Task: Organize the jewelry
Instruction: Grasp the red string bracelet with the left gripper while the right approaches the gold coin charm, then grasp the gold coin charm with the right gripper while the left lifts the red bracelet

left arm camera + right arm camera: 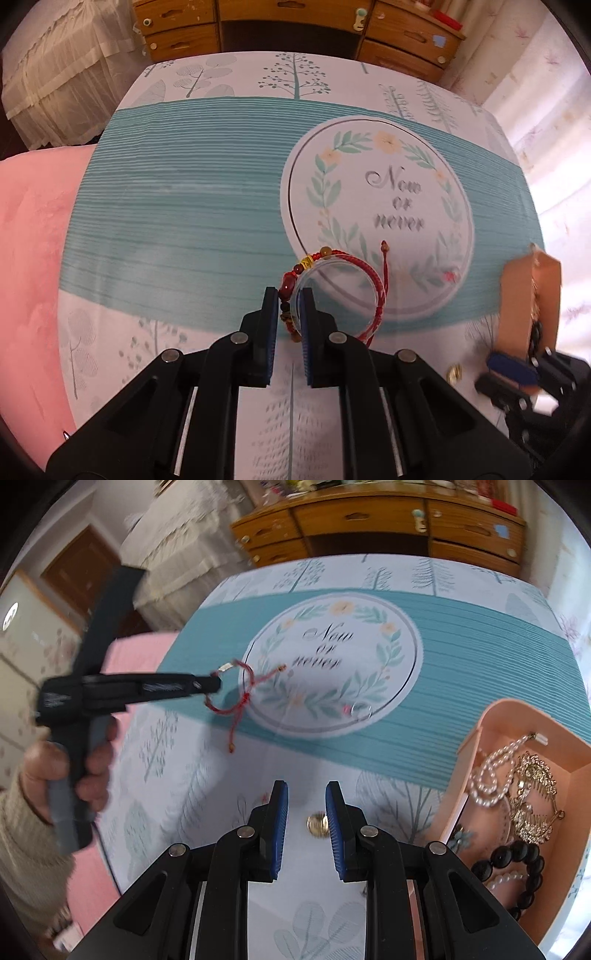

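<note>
Two tools work over the printed worktop. Nearest, the right tool hangs with its jaws a little apart and nothing gripped, a small gold ring lying on the cloth between its blue pads. Just right sits the pink jewelry box with pearls and chains. Further out, the left tool is clamped on the red beaded bracelet, lifted over the round wreath print.

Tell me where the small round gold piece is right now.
In the right wrist view the small round gold piece lies on the tree-print tablecloth, between the right gripper fingers, left of the pink jewelry box.
</note>
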`<state>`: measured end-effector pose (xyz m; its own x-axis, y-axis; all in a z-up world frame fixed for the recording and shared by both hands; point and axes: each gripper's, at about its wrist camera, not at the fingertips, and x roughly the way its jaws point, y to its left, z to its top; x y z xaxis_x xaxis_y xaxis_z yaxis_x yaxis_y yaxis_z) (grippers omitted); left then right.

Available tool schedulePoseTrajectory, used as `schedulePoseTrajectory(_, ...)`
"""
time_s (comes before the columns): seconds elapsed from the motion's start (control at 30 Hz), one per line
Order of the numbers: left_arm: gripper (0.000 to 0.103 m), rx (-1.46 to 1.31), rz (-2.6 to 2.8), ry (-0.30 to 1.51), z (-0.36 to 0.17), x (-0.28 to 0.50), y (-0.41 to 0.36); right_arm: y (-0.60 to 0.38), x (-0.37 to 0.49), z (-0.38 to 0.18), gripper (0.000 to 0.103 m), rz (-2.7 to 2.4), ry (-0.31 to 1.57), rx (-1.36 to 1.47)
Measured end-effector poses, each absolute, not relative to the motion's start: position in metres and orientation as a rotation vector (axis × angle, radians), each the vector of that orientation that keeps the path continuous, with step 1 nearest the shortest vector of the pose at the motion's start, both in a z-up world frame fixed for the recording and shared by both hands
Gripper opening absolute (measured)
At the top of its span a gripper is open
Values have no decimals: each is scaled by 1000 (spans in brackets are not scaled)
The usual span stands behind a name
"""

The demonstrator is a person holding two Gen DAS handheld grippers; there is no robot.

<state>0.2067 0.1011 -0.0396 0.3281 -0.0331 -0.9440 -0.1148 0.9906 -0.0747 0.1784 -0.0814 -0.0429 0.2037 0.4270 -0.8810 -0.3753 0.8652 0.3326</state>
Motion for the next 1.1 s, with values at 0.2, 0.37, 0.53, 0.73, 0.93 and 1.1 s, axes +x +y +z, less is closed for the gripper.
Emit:
schedulePoseTrajectory(0.2,9,-161,-6,1223,-25,145,106,-82,159,-56,26,592,1277,-24)
schedulePoseTrajectory(0.37,9,-213,-43,1216,-29,110,100,-77,152,-61,27,586,1274,-65)
schedulePoseTrajectory(0.53,9,-213,-66,1193,-29,93,89,-67,150,-66,27,560,1255,-135)
schedulePoseTrajectory(0.73,9,-210,-89,1178,-24,86,80,-56,147,-71,27,532,1230,-225)
schedulePoseTrajectory(0.93,9,-214,-89,1172,-23,83,81,-48,140,-77,24,529,1211,-291)
schedulePoseTrajectory(1.1,9,-226,-90,1176,-24,79,84,-49,142,-78,20,520,1215,-263)
